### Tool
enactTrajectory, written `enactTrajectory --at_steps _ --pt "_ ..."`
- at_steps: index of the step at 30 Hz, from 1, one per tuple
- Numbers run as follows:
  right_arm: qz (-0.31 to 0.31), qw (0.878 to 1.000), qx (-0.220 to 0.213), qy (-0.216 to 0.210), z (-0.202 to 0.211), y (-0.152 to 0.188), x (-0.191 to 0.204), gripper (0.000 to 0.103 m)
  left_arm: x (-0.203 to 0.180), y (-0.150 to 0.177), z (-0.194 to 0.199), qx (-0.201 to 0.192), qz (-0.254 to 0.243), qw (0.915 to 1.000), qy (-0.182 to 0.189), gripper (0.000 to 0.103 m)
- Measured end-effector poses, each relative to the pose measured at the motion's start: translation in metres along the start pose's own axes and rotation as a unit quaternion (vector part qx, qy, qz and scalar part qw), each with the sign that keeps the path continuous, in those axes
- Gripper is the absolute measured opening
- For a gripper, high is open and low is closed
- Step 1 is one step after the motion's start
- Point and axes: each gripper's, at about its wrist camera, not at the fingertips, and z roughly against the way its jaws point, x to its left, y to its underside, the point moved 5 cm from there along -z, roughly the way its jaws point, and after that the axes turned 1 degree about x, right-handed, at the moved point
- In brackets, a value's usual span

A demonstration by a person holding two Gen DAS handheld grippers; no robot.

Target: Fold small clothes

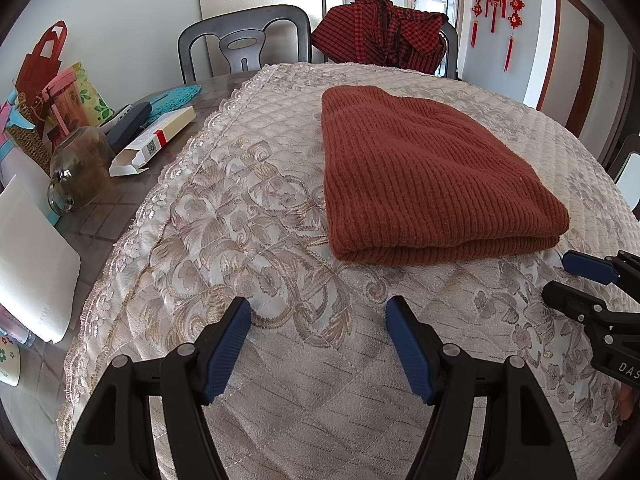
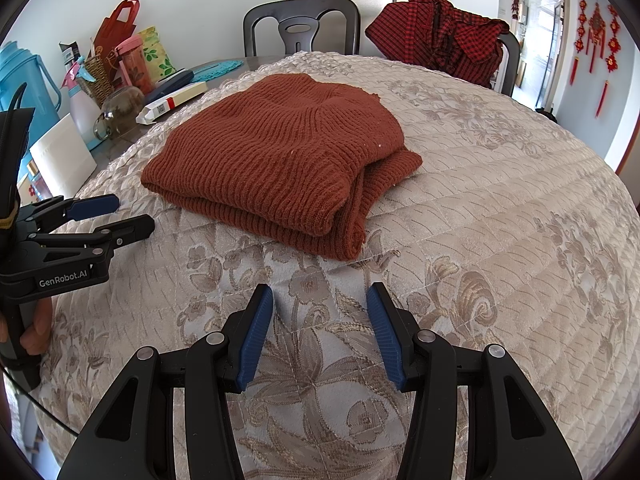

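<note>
A rust-brown ribbed knit sweater [image 1: 424, 172] lies folded in a thick stack on the quilted floral table cover [image 1: 256, 240]; it also shows in the right wrist view [image 2: 280, 156], with loose layers at its right end. My left gripper [image 1: 318, 308] is open and empty, hovering over the cover in front of the sweater. My right gripper [image 2: 320, 296] is open and empty, also short of the sweater. The right gripper shows at the right edge of the left wrist view [image 1: 560, 276], the left gripper at the left edge of the right wrist view [image 2: 134, 212].
Clutter sits on the bare table at left: a glass jar [image 1: 78, 168], a white box [image 1: 156, 140], bags [image 1: 44, 68] and white paper [image 1: 32, 256]. Two dark chairs [image 1: 244, 40] stand behind; one carries a red plaid garment [image 1: 384, 28].
</note>
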Motion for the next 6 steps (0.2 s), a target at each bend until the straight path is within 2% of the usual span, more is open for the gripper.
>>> enactTrajectory --at_steps 6 --pt "0.000 1.000 0.000 0.000 0.0000 0.0000 -0.0001 0.050 0.0000 0.0000 0.0000 0.000 0.000 1.0000 0.000 0.073"
